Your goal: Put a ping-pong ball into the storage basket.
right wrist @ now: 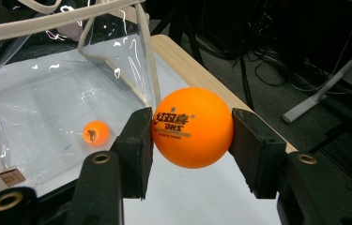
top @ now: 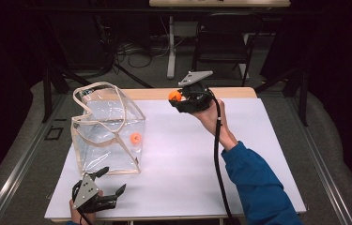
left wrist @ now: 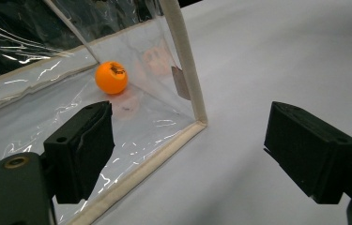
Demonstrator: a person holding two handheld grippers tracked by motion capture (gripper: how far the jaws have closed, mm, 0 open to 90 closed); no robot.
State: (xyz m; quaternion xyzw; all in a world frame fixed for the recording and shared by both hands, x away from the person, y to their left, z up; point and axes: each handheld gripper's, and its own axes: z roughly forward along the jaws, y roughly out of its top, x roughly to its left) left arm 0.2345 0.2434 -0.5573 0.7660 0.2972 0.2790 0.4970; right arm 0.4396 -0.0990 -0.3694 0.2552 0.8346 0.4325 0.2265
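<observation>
A clear plastic bag (top: 105, 131) with beige trim and handles stands open at the table's left. One orange ping-pong ball (top: 135, 138) lies inside it on the bottom (left wrist: 111, 77) (right wrist: 95, 132). My right gripper (top: 179, 99) is held above the table's far edge, right of the bag, shut on a second orange ball (right wrist: 193, 127) (top: 175, 95) printed with a logo. My left gripper (top: 112, 180) rests open near the front left corner, its jaws empty, just in front of the bag's near corner (left wrist: 197, 123).
The white table top (top: 187, 154) has a wooden strip (top: 230, 93) along its far edge. Beyond it are a chair (top: 223, 40), a desk leg and cables on the floor. A black cable (top: 218, 154) trails along the blue-sleeved right forearm.
</observation>
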